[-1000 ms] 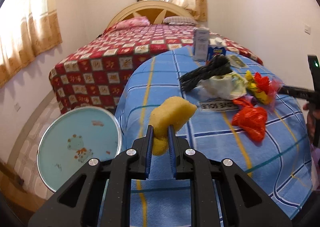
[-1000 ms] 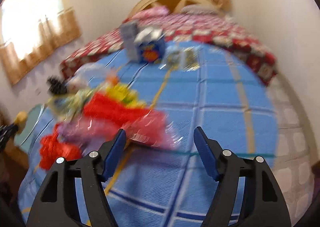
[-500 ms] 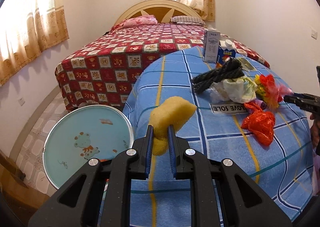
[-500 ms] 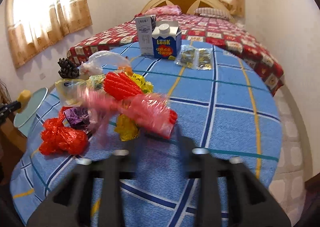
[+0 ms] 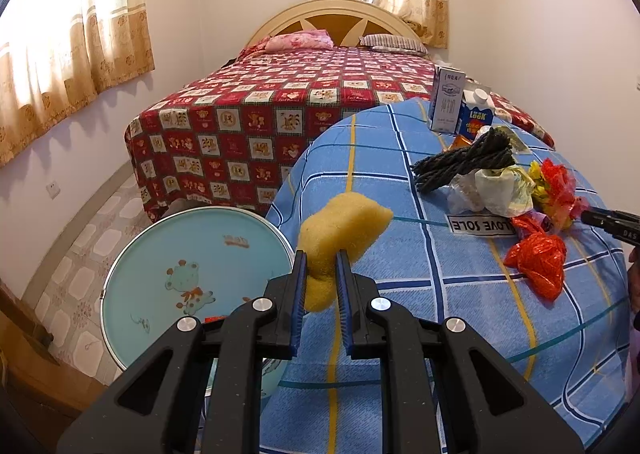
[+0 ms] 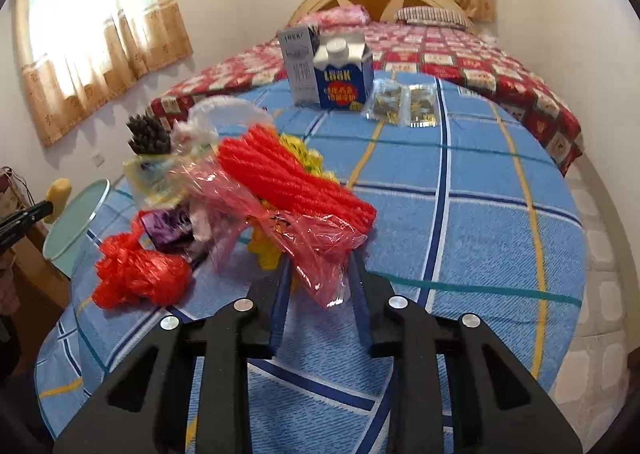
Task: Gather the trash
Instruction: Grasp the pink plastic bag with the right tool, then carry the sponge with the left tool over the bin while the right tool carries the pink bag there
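Closing since 1 s ago, right gripper (image 6: 318, 286) jaws now pinch pink plastic bag (image 6: 308, 242); left gripper (image 5: 321, 286) jaws stay clamped on yellow sponge (image 5: 340, 226) nr bin lid (image 5: 192, 278): 2 items secured.

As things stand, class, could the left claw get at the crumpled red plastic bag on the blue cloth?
Probably not yet. The left claw is shut on the yellow sponge, so it has no free grip. The way itself looks open: only bare blue cloth lies between it and the red bag.
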`<state>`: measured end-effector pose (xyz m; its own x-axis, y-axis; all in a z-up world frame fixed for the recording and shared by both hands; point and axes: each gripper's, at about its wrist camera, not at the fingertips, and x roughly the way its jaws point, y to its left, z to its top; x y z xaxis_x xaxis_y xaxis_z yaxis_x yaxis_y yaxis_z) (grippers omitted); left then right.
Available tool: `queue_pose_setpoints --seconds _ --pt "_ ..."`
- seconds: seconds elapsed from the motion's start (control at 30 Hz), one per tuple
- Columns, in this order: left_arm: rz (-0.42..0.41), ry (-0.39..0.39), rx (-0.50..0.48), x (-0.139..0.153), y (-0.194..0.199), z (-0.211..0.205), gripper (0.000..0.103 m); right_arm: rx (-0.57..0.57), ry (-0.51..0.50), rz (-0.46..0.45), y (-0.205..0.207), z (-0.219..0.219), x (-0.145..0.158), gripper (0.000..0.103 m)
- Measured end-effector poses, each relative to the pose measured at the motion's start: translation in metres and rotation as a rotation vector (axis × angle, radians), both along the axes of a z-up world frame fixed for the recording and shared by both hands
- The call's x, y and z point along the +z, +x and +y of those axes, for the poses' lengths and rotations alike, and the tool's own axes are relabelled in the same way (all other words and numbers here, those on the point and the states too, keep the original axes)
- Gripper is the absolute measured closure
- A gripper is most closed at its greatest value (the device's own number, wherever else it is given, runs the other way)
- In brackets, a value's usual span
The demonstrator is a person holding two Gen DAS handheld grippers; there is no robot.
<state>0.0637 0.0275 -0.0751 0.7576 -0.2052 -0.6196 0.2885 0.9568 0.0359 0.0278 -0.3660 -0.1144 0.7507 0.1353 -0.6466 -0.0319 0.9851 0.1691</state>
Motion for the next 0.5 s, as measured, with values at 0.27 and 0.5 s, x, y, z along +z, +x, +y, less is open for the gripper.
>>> queue_pose_setpoints --seconds 0.27,0.5 --pt "-0.031 -0.005 0.044 0.010 0.001 0.012 0.088 -0.008 -0.032 -0.103 -0.010 0.009 0.031 0.077" --pt "-0.030 0.014 0.130 0.015 0.010 0.034 0.088 0.042 -0.091 -0.171 0.006 0.042 0.059 0.077"
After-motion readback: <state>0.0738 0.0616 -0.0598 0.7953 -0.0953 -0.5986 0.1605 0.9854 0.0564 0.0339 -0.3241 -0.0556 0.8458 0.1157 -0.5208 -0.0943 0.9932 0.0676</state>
